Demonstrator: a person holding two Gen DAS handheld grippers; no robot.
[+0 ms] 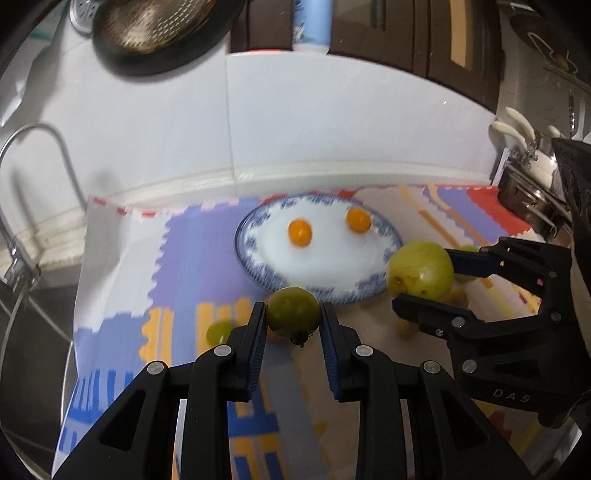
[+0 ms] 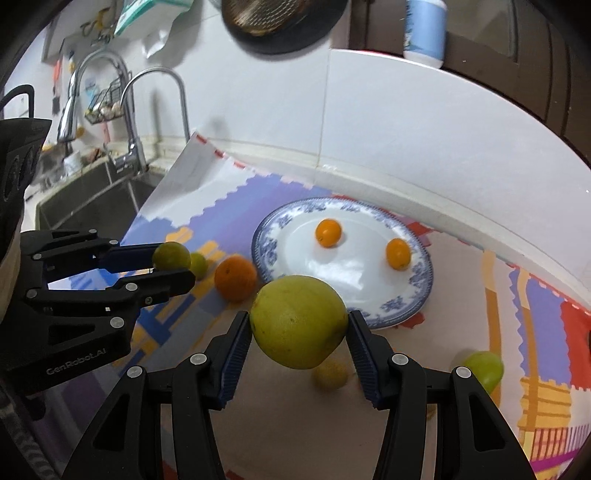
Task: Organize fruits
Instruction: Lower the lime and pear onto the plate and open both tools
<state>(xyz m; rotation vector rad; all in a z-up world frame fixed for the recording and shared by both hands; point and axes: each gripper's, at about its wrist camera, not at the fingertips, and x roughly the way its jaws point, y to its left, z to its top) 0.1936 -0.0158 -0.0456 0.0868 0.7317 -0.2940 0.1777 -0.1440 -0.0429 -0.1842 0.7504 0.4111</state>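
My left gripper (image 1: 293, 314) is shut on a small dark green fruit (image 1: 293, 311) with a stem, held above the patterned mat; the right wrist view shows this gripper (image 2: 173, 266) at the left. A large yellow-green fruit (image 2: 298, 321) is clamped in my right gripper (image 2: 298, 325), near the front rim of the blue-and-white plate (image 2: 406, 306); in the left wrist view that gripper (image 1: 421, 275) and its fruit (image 1: 420, 270) appear at the right. Two small orange fruits (image 2: 328, 232) (image 2: 398, 253) lie on the plate. Loose on the mat are an orange (image 2: 235, 278), a small green fruit (image 2: 197, 264), a pale green fruit (image 2: 485, 369) and a yellow fruit (image 2: 330, 374).
A sink (image 2: 92, 206) with curved taps (image 2: 155, 122) lies left of the mat. White tiled wall (image 1: 332, 122) runs behind the plate. A dark pan (image 2: 284, 26) hangs above, a blue-and-white bottle (image 2: 424, 29) stands on the ledge, and pots (image 1: 528, 195) sit at the right.
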